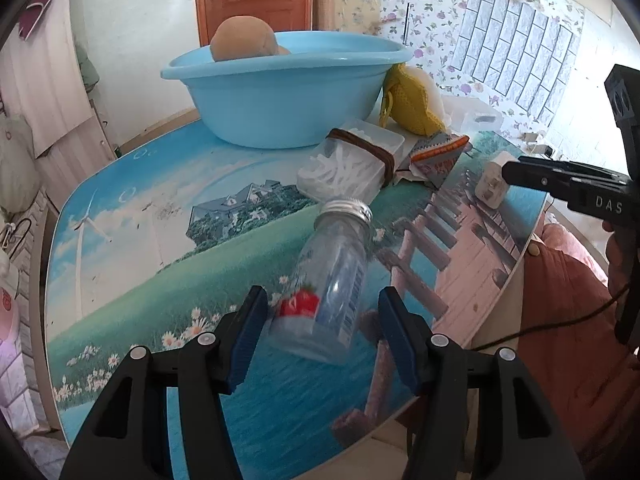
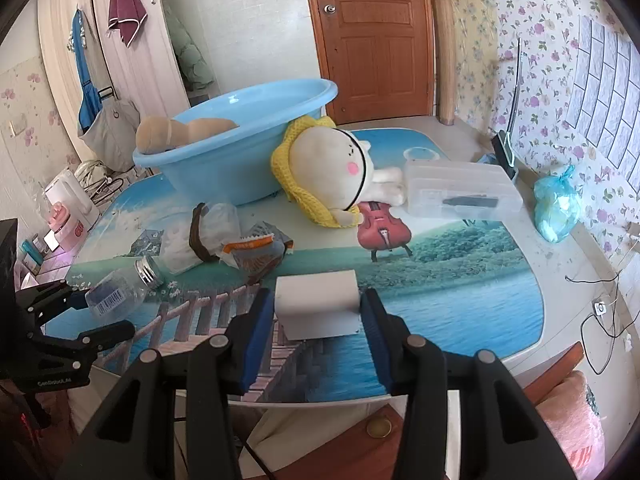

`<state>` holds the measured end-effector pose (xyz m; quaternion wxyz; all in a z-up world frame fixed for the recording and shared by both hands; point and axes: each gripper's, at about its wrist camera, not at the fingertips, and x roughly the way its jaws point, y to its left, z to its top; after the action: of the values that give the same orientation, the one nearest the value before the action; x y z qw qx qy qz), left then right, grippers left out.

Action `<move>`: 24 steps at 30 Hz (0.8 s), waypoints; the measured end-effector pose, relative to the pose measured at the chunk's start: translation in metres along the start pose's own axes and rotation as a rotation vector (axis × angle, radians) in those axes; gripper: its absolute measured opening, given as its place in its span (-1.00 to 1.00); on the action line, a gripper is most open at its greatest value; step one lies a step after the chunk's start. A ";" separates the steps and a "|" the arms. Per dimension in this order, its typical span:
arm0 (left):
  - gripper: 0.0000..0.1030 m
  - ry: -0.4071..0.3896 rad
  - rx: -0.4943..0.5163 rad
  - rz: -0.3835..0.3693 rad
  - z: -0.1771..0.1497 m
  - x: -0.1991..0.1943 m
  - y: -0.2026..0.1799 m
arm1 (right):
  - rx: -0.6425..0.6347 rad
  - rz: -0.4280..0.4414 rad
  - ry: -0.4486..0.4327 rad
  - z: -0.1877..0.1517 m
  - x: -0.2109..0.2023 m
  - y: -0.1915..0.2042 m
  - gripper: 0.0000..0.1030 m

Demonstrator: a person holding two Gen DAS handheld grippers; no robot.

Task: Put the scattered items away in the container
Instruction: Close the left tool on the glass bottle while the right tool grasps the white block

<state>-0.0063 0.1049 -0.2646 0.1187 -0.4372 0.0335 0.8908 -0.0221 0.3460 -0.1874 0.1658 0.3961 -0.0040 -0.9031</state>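
Note:
A light blue basin (image 1: 280, 92) (image 2: 248, 128) stands at the table's far side with a tan plush (image 1: 244, 38) (image 2: 176, 132) inside. A clear bottle with a silver cap (image 1: 336, 276) (image 2: 120, 292) lies on the table, its base between the fingers of my open left gripper (image 1: 322, 320), which do not press on it. My right gripper (image 2: 316, 316) has its pads against both sides of a white box (image 2: 318, 304) (image 1: 494, 178). A yellow-hooded plush (image 2: 332, 172) (image 1: 412, 100) leans on the basin.
A clear box of white sticks with a brown band (image 1: 352, 164) (image 2: 200, 236), snack wrappers (image 2: 256, 256) (image 1: 432, 156), a clear lidded case (image 2: 460, 194) and a blue plastic bag (image 2: 558, 208) lie on the printed table (image 1: 160, 260). A door and floral wall stand behind.

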 end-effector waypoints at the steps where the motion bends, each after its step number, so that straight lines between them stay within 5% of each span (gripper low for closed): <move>1: 0.12 -0.002 0.003 0.000 0.001 0.002 -0.001 | 0.000 -0.001 0.002 0.000 0.001 0.001 -0.13; 4: 0.12 -0.012 0.008 0.006 0.004 0.006 -0.003 | -0.001 -0.006 0.008 0.000 0.003 0.002 -0.05; 6: -0.19 -0.028 0.002 0.017 0.005 0.006 -0.003 | -0.001 -0.008 0.009 -0.001 0.003 0.003 0.07; 24: -0.22 -0.024 -0.014 0.044 0.001 0.005 0.000 | -0.028 -0.009 0.040 -0.006 0.016 0.005 0.30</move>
<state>-0.0099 0.1065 -0.2681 0.0967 -0.4265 0.0356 0.8986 -0.0262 0.3374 -0.2025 0.1675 0.4119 0.0135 -0.8956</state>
